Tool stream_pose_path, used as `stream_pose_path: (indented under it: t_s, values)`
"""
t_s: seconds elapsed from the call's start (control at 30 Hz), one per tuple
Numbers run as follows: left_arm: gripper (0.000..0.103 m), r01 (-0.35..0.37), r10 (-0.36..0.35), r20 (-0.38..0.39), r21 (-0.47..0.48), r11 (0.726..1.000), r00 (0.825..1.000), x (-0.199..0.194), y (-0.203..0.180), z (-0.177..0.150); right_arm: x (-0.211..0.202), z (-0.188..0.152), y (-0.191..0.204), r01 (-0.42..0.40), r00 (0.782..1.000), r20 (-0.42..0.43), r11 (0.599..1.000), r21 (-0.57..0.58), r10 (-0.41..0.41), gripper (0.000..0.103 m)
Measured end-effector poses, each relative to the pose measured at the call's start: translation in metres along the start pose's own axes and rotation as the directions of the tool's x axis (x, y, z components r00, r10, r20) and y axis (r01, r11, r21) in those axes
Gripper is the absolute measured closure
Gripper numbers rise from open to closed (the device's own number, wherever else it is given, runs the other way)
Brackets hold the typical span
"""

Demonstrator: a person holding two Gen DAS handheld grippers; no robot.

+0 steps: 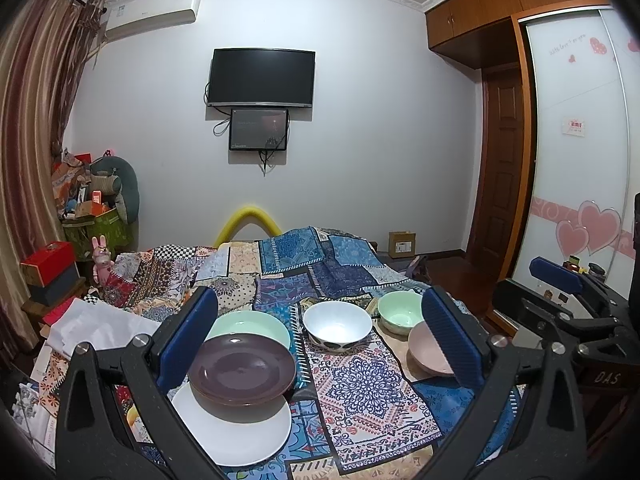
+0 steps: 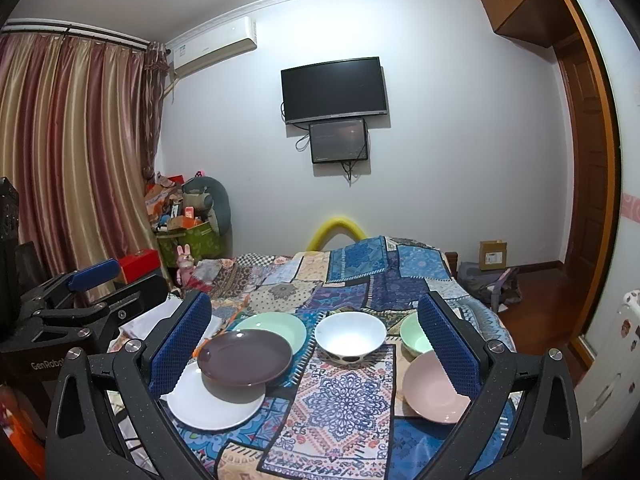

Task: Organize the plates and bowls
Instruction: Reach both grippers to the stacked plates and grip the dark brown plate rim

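Note:
On the patchwork cloth lie a white plate (image 1: 236, 432) (image 2: 212, 404), a dark purple plate (image 1: 242, 368) (image 2: 245, 356) resting partly on it, and a green plate (image 1: 256, 324) (image 2: 276, 326) behind. A white bowl (image 1: 337, 326) (image 2: 350, 336) stands in the middle. A green bowl (image 1: 398, 312) (image 2: 414, 336) and a pink bowl (image 1: 426, 350) (image 2: 432, 388) stand at the right. My left gripper (image 1: 316, 340) is open and empty above the near dishes. My right gripper (image 2: 316, 344) is open and empty, and also shows at the right edge of the left wrist view (image 1: 556, 276).
The patchwork-covered surface (image 1: 360, 392) (image 2: 332, 400) runs back to a yellow foam tube (image 1: 250, 220). White folded cloth (image 1: 96, 328) lies at the left. A cluttered box pile (image 2: 184, 220) and curtains are at the left; a wardrobe and door (image 1: 500, 160) are at the right.

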State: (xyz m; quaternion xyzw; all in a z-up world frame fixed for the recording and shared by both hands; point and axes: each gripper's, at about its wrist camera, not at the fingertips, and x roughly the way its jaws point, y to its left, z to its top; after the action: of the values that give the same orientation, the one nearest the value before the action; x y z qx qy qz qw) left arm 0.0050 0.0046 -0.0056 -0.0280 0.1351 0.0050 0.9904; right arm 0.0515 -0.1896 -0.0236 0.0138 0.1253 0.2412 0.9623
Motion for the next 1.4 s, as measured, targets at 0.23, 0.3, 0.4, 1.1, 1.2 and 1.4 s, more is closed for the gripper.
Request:
stream_pose_path:
  t_s: [0.23,0.3,0.4,1.1,1.2,1.4]
  values:
    - [0.0,-0.006,0.006,-0.015,0.003,1.0,1.0,0.006,0.011,-0.002,0.013,-0.004,0.003,-0.01,1.0,-0.027,1.0,-0.005,0.01,0.0]
    - [0.0,0.0,0.0,-0.029,-0.006,1.0,1.0,0.01,0.021,-0.003,0.021,-0.007,0.005,-0.016,0.999,-0.043,1.0,-0.005,0.016,0.0]
    - [0.0,0.005,-0.006,-0.061,-0.023,1.0,0.998,0.019,0.039,-0.005,0.033,-0.014,0.01,-0.028,0.997,-0.068,1.0,-0.007,0.028,0.0]
    - [0.0,-0.18,0.169,-0.415,0.014,0.984,0.894,0.127,0.201,-0.06,0.164,-0.067,0.04,-0.096,0.938,-0.338,0.994,-0.048,0.075,0.0]
    - [0.0,-0.191,0.17,-0.465,0.001,0.982,0.869,0.152,0.21,-0.077,0.183,-0.076,0.043,-0.101,0.923,-0.377,0.994,-0.044,0.077,0.0]
    - [0.011,-0.175,0.12,-0.561,-0.046,0.983,0.819,0.196,0.229,-0.11,0.218,-0.093,0.043,-0.098,0.894,-0.443,0.994,-0.044,0.069,0.006]
